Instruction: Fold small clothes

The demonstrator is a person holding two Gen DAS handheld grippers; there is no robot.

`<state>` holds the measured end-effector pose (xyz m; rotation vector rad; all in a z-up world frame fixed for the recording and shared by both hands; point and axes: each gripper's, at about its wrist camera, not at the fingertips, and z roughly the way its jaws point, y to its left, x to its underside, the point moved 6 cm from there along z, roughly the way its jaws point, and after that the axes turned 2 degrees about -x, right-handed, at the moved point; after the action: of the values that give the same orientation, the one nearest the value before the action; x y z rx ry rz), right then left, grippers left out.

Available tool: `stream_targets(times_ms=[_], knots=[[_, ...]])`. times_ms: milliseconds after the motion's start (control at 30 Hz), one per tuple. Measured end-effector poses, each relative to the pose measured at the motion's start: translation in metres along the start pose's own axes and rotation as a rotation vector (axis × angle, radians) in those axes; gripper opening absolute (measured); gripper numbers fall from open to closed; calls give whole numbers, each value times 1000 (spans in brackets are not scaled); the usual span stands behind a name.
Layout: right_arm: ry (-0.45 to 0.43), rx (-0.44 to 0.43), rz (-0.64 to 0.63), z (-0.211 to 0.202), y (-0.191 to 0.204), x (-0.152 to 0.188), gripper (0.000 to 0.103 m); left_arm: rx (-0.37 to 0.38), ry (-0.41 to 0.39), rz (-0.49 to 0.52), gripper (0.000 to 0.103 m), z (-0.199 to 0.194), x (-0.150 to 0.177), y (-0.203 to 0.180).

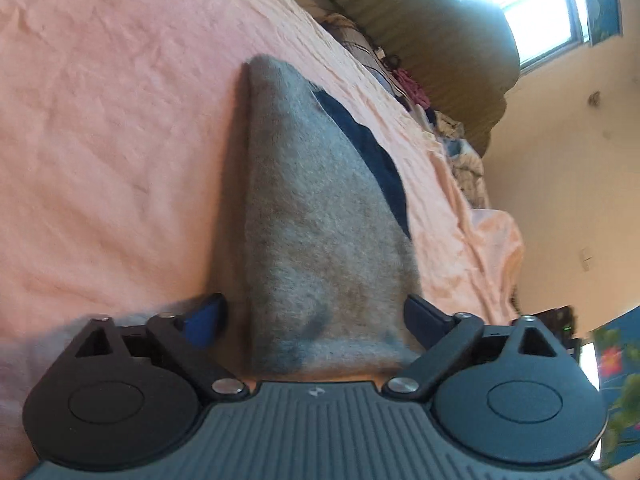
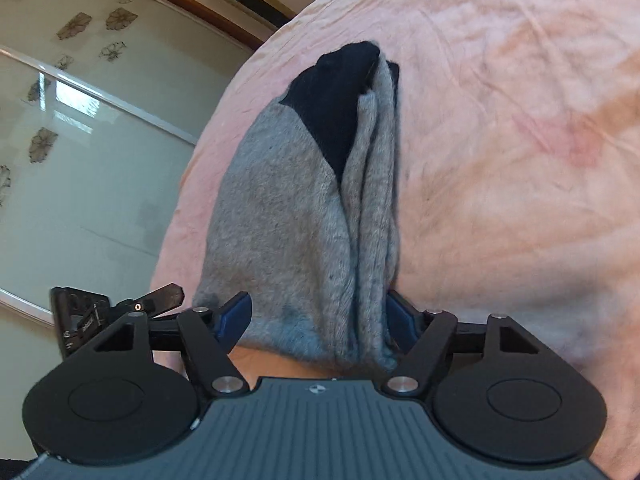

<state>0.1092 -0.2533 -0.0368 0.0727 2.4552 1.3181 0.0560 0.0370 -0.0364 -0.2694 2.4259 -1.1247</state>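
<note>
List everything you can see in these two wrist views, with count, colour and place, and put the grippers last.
sock: one seen, grey with dark navy patches, lying on the sheet, between both grippers' fingers
bed sheet: one, pink, wrinkled, under the sock
window: one, bright, left view's upper right
sliding door: one, frosted with flower prints, right view's left
left gripper: one, black, jaws open around the sock
right gripper: one, black, jaws open around the sock

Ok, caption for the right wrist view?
Grey sock with dark toe between open right gripper fingers, on pink sheet.
</note>
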Motion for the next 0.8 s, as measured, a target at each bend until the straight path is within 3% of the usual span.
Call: stream_targets(times_ms=[33, 67, 133, 167, 400, 467, 500, 533, 600, 667, 733, 767, 800], knots=[[3, -20, 17, 3, -1, -1, 72, 36, 62, -49, 55, 12, 3, 2], [8, -23, 29, 6, -2, -3, 64, 32, 106, -66, 33, 22, 7, 4], [49, 6, 47, 14, -7, -4, 30, 21, 131, -41, 22, 31, 10, 2], [58, 5, 40, 16, -8, -2, 23, 12, 139, -48, 15, 31, 10, 3], [35, -16, -120, -18, 23, 14, 21, 25, 108, 66, 11, -7, 20, -15], [63, 25, -106, -12, 11, 22, 21, -36, 130, 87, 11, 0, 29, -5], [72, 50, -84, -6, 2, 25, 17, -61, 126, 107, 12, 5, 32, 1], [51, 22, -60, -8, -2, 25, 16, -54, 107, 112, 12, 3, 34, 0], [16, 24, -22, -19, -1, 23, 33, -92, 86, 158, 16, -12, 37, -9], [-97, 63, -77, -44, 12, 14, 44, -178, -2, 298, 24, -41, 36, -28], [-174, 111, -148, -59, 30, -3, 44, -263, -155, 466, 51, -62, 31, -54], [-203, 138, -186, -58, 41, -14, 44, -307, -241, 542, 80, -65, 28, -69], [-223, 161, -226, -52, 53, -24, 44, -337, -306, 618, 91, -61, 27, -84]])
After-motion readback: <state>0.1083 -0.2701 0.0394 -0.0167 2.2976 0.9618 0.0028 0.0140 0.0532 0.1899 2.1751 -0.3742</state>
